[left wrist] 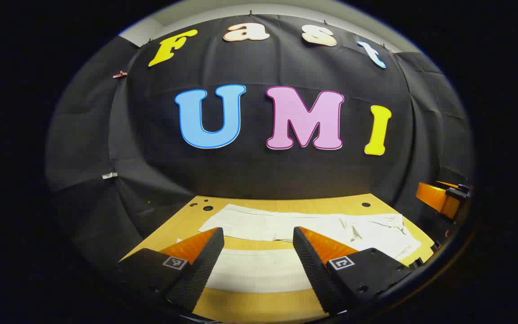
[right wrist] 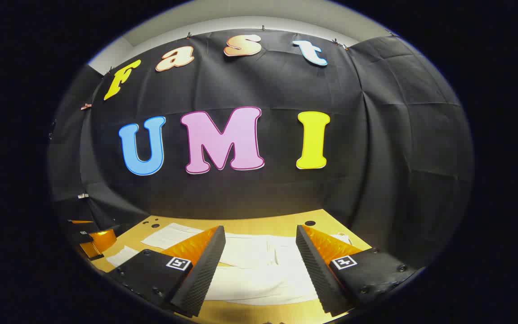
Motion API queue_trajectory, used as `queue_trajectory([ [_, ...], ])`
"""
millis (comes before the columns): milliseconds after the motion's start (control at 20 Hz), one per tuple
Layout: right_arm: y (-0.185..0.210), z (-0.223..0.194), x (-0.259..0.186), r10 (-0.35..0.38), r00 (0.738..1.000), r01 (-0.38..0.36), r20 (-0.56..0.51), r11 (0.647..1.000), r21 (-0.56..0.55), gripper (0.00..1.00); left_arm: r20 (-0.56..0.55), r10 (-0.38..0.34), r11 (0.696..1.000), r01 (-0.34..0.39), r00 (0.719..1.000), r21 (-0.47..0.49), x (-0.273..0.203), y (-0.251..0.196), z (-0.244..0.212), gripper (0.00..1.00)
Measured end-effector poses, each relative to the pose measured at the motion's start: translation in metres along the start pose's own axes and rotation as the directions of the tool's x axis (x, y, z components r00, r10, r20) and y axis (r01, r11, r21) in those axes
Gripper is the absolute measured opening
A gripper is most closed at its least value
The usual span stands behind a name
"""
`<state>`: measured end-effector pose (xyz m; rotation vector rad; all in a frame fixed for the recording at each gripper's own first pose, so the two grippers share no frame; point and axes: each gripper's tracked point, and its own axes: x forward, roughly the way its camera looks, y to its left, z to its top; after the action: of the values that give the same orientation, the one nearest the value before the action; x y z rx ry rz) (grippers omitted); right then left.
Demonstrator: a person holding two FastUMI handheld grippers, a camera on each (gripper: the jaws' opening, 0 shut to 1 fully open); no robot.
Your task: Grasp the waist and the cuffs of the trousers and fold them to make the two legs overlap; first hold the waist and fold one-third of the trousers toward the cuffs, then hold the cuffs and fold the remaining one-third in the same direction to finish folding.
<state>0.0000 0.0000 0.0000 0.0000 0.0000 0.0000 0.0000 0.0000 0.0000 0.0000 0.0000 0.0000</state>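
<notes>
White trousers (left wrist: 286, 223) lie flat on the wooden table (left wrist: 286, 203), legs apart and running left, the crumpled waist (left wrist: 387, 234) at the right. My left gripper (left wrist: 258, 231) hovers open over the near leg (left wrist: 254, 270), nothing between its fingers. In the right gripper view the trousers (right wrist: 254, 265) spread below my right gripper (right wrist: 259, 229), which is open and holds nothing; both legs (right wrist: 169, 234) run off to the left. The other gripper (left wrist: 443, 198) shows at the right edge of the left gripper view, and the left one (right wrist: 90, 238) at the left edge of the right gripper view.
The black cloth wall closes the booth right behind the table's far edge and at both sides. Small dark holes (left wrist: 208, 208) mark the tabletop near its back corners. A strip of bare wood (left wrist: 259, 245) shows between the two legs.
</notes>
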Motion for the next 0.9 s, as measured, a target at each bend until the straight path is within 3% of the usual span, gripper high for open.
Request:
queue_trajectory([
  [200,-0.006,-0.009,0.010,-0.007,1.000,0.007,-0.030,1.000,-0.007,0.97,0.021,-0.032,0.998,0.031,0.999,0.053,0.007,-0.001,0.003,0.98],
  [600,-0.007,0.001,0.040,-0.008,1.000,0.009,0.016,1.000,-0.007,0.97,0.082,-0.077,0.992,0.068,0.994,0.109,0.021,-0.009,0.025,0.98],
  [900,-0.002,-0.003,0.049,0.018,1.000,-0.018,0.003,1.000,-0.022,0.97,0.075,-0.091,0.993,0.086,0.993,0.077,0.033,-0.018,0.023,0.99],
])
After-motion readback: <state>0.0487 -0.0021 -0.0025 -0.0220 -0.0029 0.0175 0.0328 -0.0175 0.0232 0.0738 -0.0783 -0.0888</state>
